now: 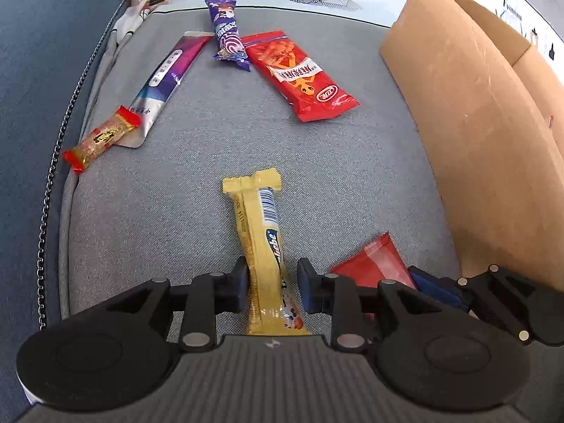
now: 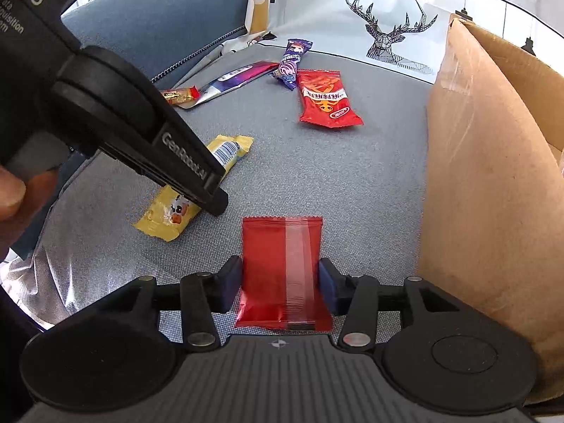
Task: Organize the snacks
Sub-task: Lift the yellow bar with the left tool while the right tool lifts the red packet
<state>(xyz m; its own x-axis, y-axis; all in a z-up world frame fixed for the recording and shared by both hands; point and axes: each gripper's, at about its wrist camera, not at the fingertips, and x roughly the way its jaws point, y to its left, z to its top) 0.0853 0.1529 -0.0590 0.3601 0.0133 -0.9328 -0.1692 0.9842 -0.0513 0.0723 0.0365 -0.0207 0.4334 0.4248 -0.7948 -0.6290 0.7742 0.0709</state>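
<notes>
A long yellow snack bar lies on the grey cushion between the fingers of my left gripper. The jaws are open, with a gap on the right side of the bar. A small red packet lies between the fingers of my right gripper. Its pads sit at the packet's two edges and are still wide apart. The packet also shows in the left wrist view, and the yellow bar in the right wrist view.
An open cardboard box stands at the right edge of the cushion. Farther back lie a red snack bag, a purple candy packet, a long purple-silver sachet and a small red-gold candy.
</notes>
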